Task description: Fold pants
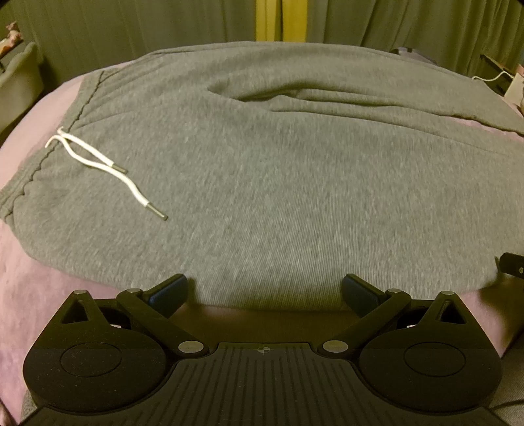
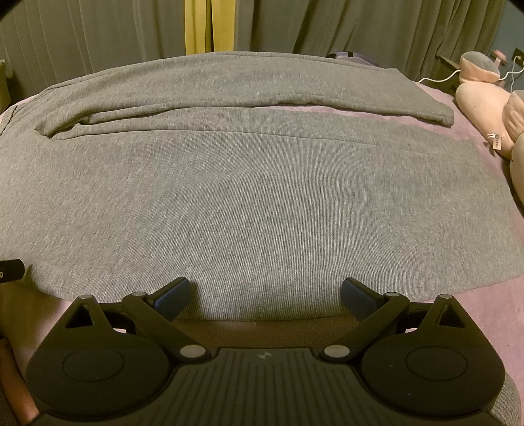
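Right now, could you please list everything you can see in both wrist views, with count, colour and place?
pants: one, grey, spread flat across the bed, legs running to the right
drawstring: one, white with two metal tips, lying on the pants by the waistband at left
bedcover: one, pink, under the pants
curtains: grey with a yellow strip, behind the bed
plush toy: one, pink, at the bed's right edge
cable: one, white, far right behind the bed
left tool: one, black with blue pads, open at the pants' near edge
right tool: one, black with blue pads, open at the pants' near edge
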A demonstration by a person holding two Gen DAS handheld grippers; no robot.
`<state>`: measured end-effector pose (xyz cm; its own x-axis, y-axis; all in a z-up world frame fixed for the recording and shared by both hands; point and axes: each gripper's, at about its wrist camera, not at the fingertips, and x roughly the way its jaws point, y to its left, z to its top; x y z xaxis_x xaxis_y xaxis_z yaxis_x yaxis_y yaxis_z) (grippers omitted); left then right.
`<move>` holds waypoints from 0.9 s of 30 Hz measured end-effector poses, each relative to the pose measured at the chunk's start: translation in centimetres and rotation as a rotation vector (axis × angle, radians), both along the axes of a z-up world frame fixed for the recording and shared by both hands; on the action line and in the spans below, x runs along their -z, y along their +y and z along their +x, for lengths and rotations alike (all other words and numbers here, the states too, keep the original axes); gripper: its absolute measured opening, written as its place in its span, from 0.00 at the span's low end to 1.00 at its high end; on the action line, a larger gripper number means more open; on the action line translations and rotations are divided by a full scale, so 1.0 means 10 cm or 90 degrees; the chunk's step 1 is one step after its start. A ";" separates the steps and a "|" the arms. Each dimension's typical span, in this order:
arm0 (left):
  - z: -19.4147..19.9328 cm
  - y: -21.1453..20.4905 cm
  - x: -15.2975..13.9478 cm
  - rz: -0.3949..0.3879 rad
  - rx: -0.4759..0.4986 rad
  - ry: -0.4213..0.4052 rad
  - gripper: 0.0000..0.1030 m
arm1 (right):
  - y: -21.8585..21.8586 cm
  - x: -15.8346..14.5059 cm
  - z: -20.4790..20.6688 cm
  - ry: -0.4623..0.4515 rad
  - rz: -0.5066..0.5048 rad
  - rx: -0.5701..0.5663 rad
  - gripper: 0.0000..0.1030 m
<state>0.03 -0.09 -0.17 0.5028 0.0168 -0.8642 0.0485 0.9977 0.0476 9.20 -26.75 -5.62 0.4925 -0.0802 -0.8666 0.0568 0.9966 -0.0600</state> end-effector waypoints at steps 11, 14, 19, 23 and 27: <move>-0.01 0.00 0.03 -0.002 0.000 0.000 1.00 | 0.00 0.00 0.00 0.000 0.000 0.000 0.96; -0.01 0.00 0.03 -0.001 0.000 0.001 1.00 | 0.00 0.00 0.00 0.000 0.000 0.000 0.96; -0.01 0.00 0.04 -0.002 0.000 0.002 1.00 | 0.00 0.00 0.00 0.000 0.000 0.000 0.96; -0.02 0.01 0.06 -0.004 -0.002 0.003 1.00 | 0.00 0.00 0.00 0.001 -0.001 0.000 0.96; -0.03 0.00 0.06 -0.001 -0.001 0.004 1.00 | 0.00 0.00 0.00 0.002 0.000 0.000 0.96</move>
